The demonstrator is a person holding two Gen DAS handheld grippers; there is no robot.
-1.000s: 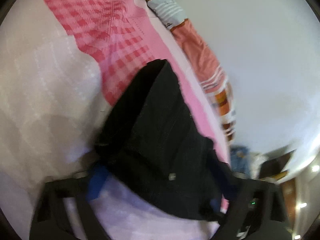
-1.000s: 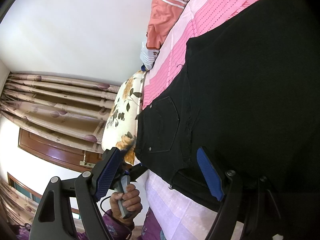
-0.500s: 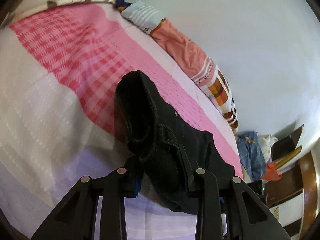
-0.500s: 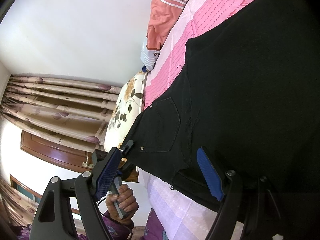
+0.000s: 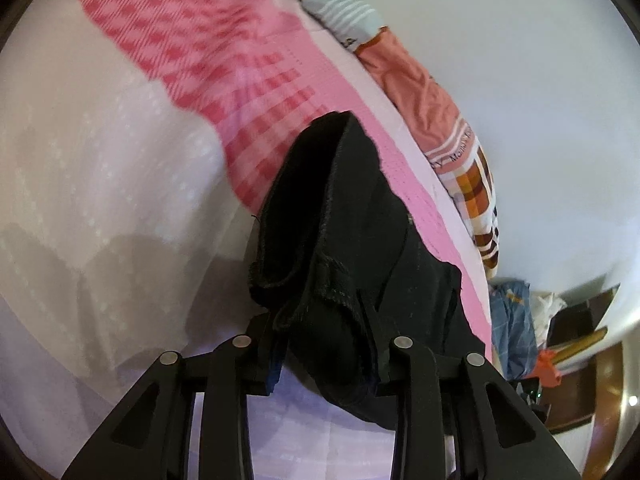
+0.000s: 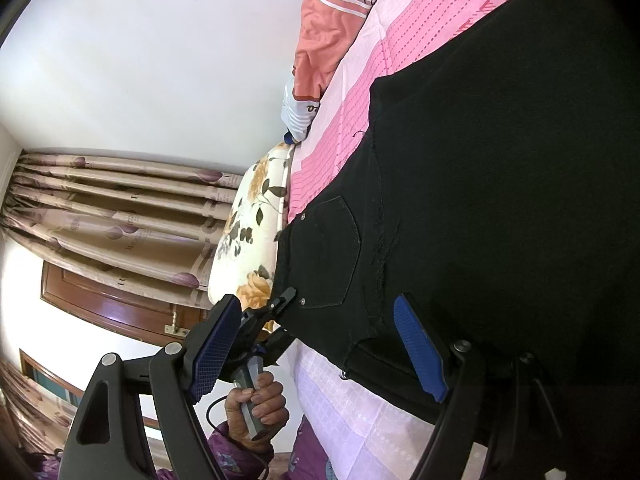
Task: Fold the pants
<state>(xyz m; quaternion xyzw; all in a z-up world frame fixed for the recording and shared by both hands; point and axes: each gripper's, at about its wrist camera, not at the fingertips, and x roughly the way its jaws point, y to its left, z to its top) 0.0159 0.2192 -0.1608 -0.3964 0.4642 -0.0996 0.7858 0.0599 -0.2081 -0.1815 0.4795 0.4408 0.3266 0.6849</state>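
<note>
Black pants (image 5: 352, 240) lie on a pink and white bedsheet (image 5: 120, 184). My left gripper (image 5: 320, 344) is shut on a bunched edge of the pants and holds it lifted off the sheet. In the right wrist view the pants (image 6: 500, 200) spread flat, a back pocket (image 6: 328, 252) showing. My right gripper (image 6: 316, 344) is open, its blue pads (image 6: 418, 344) apart over the waistband edge. The left gripper (image 6: 280, 306), held by a hand, shows there at the pants' corner.
A folded orange striped blanket (image 5: 432, 100) and a floral pillow (image 6: 256, 220) lie along the far side of the bed by the white wall. Curtains (image 6: 112, 208) hang behind. Clothes (image 5: 516, 328) and furniture stand past the bed's end.
My left gripper closed on the pants' edge and lifted it, bunching the cloth. In the right wrist view the pants' corner moved up with the left gripper. The right gripper stayed open and still.
</note>
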